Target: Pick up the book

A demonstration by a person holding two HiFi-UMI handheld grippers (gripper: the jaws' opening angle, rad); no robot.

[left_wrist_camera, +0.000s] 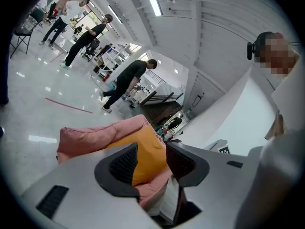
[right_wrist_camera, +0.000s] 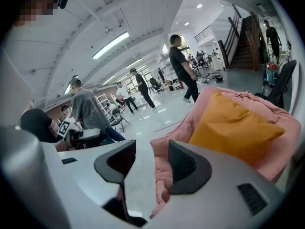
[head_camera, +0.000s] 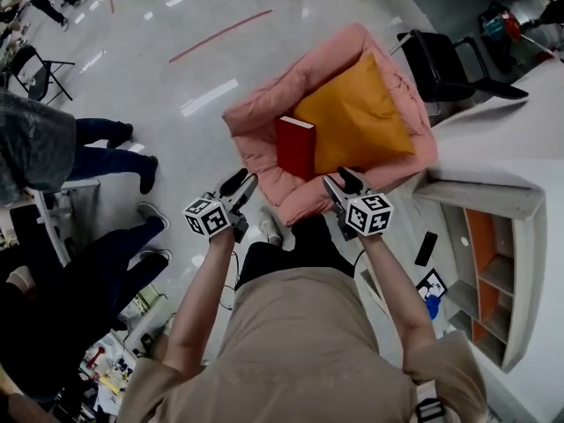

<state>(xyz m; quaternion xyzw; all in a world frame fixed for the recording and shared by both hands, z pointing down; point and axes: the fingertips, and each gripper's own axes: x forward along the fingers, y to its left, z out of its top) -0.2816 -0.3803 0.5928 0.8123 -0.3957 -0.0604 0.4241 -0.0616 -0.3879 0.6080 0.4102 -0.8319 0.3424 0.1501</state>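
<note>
The red book (head_camera: 294, 146) stands on edge on the seat of a pink armchair (head_camera: 264, 117), leaning against the left side of an orange cushion (head_camera: 357, 117). In the head view it sits beyond the two tongs and between them, touching neither. The left tongs (head_camera: 242, 181) hover just short of the chair's front edge, jaws apart and holding nothing. In the left gripper view (left_wrist_camera: 151, 161) the cushion and the pink seat fill the gap, with the book's pale page edge (left_wrist_camera: 168, 198) low beneath the jaws. The right tongs (head_camera: 340, 183) hang over the front edge near the cushion's corner. Their jaws are parted and empty, and in the right gripper view (right_wrist_camera: 151, 163) only floor and the chair's arm show between them.
</note>
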